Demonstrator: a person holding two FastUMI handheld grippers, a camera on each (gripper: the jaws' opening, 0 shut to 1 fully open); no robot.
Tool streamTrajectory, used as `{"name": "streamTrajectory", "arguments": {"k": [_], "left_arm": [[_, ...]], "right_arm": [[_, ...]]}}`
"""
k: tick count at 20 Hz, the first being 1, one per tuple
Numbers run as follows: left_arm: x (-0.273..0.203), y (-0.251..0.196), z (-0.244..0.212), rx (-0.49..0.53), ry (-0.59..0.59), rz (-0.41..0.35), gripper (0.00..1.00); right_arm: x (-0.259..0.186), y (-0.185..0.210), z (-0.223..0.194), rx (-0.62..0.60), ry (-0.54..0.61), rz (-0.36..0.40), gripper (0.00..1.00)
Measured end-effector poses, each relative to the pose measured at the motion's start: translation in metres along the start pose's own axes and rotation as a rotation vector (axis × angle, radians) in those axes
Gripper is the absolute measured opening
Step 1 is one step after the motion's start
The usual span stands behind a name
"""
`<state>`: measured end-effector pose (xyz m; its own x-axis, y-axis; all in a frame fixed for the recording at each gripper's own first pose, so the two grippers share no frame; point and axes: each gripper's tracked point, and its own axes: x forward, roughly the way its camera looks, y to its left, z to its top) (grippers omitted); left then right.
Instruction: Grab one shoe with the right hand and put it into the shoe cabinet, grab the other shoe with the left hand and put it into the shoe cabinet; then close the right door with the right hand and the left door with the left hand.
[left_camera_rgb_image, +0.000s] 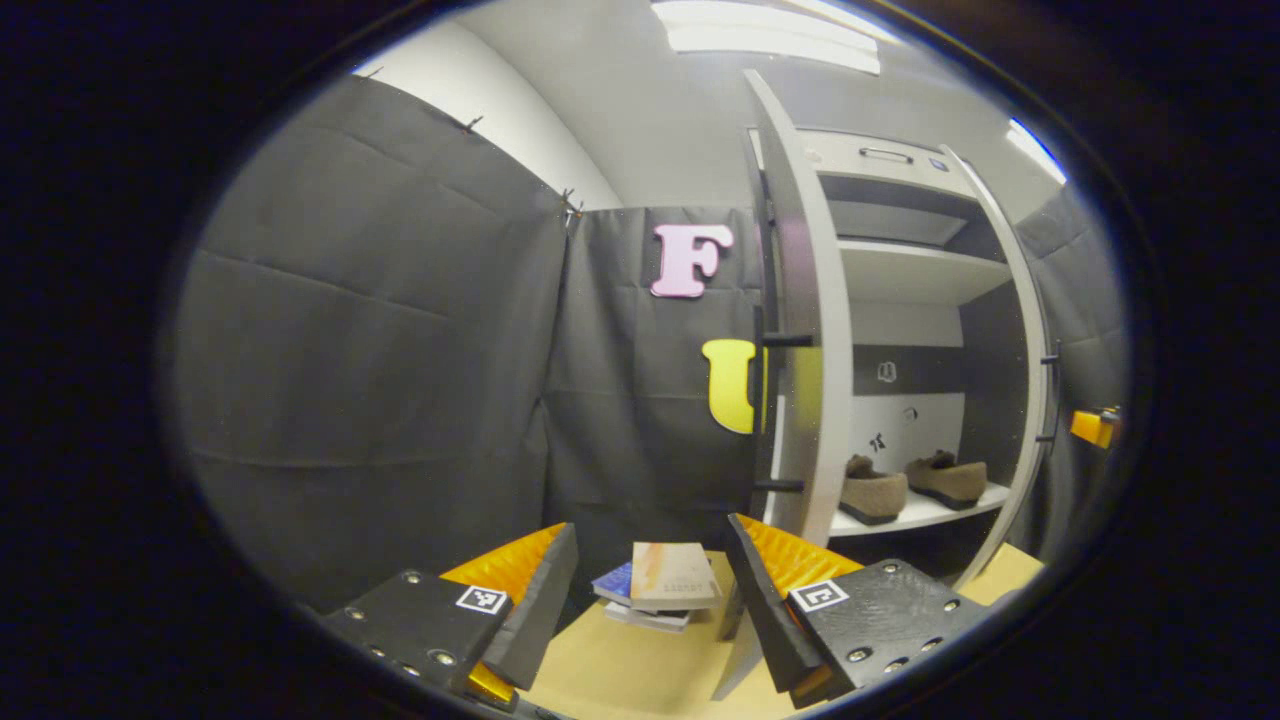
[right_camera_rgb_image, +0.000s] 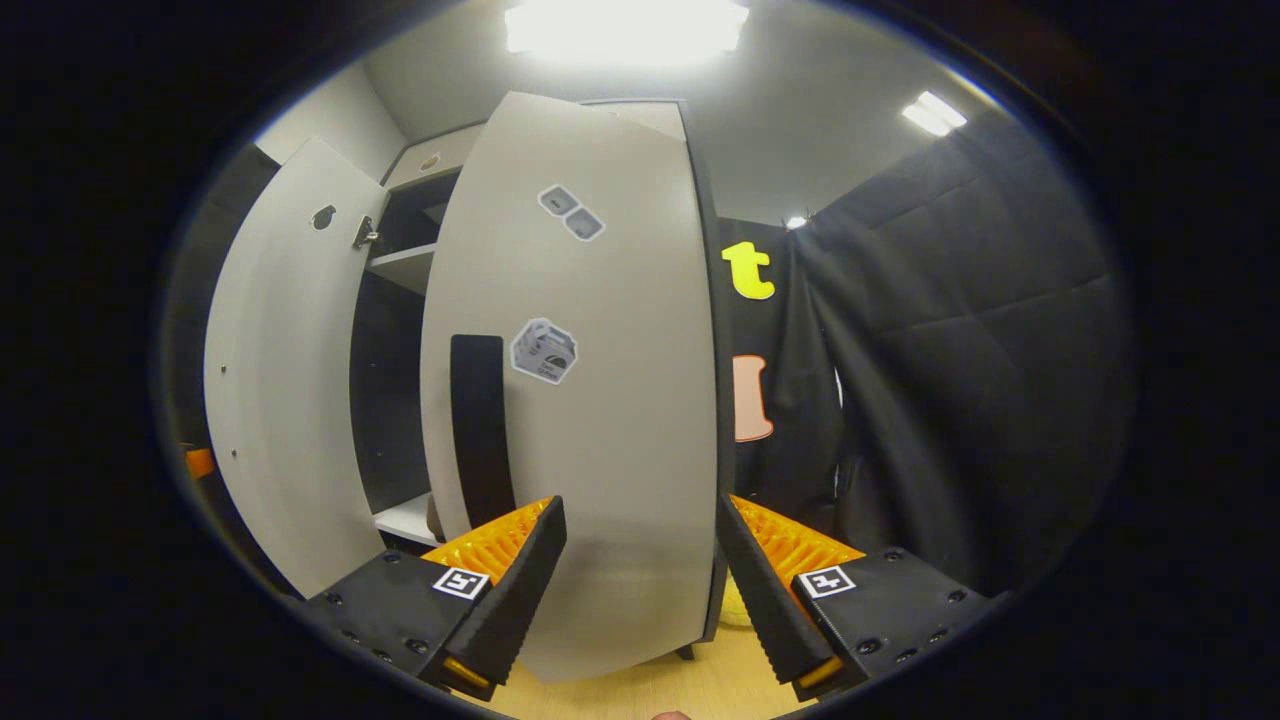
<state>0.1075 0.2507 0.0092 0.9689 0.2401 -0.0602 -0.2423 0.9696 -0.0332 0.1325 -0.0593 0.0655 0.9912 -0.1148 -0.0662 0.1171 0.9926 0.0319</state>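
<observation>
Shoes sit side by side on the lower shelf of the shoe cabinet (left_camera_rgb_image: 905, 270): one brown shoe (left_camera_rgb_image: 873, 492) nearer the left door (left_camera_rgb_image: 800, 330), the other shoe (left_camera_rgb_image: 948, 478) just beside it, deeper in. Both doors stand open. The left gripper (left_camera_rgb_image: 650, 590) hangs in front of that left door, fingers spread and holding nothing, a stack of books (left_camera_rgb_image: 665, 585) on the floor beyond it. The right gripper (right_camera_rgb_image: 640, 570), fingers released too, straddles the right door (right_camera_rgb_image: 590, 400) close up, near its dark handle (right_camera_rgb_image: 480, 425).
</observation>
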Motion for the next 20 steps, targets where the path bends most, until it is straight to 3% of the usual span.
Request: {"name": "streamTrajectory", "arguments": {"k": [3, 4, 6, 7, 8, 9, 10, 18, 20], "left_arm": [[0.024, 0.004, 0.024, 0.014, -0.037, 0.015, 0.93], [0.032, 0.002, 0.032, 0.020, -0.051, 0.016, 0.86], [0.044, -0.005, 0.041, 0.035, -0.070, 0.009, 0.86], [0.048, -0.009, 0.041, 0.046, -0.071, 0.006, 0.93], [0.050, -0.007, 0.041, 0.070, -0.067, 0.018, 0.93], [0.044, -0.009, 0.042, 0.090, -0.078, 0.018, 0.86], [0.045, -0.012, 0.041, 0.095, -0.078, 0.004, 0.93], [0.037, -0.025, 0.048, 0.058, -0.074, -0.087, 0.93], [0.033, -0.031, 0.053, 0.035, -0.076, -0.130, 0.88]], "right_arm": [[-0.013, -0.030, -0.009, -0.045, 0.017, -0.055, 0.96], [-0.017, -0.040, -0.012, -0.050, 0.025, -0.071, 0.96], [-0.024, -0.054, -0.020, -0.046, 0.044, -0.092, 0.96], [-0.027, -0.060, -0.022, -0.044, 0.052, -0.098, 0.96], [-0.030, -0.065, -0.024, -0.046, 0.058, -0.106, 0.96], [-0.033, -0.071, -0.026, -0.049, 0.061, -0.115, 0.94], [-0.036, -0.076, -0.029, -0.051, 0.065, -0.123, 0.96], [-0.040, -0.072, -0.039, -0.044, 0.088, -0.097, 0.96], [-0.040, -0.067, -0.040, -0.052, 0.090, -0.091, 0.96]]}}
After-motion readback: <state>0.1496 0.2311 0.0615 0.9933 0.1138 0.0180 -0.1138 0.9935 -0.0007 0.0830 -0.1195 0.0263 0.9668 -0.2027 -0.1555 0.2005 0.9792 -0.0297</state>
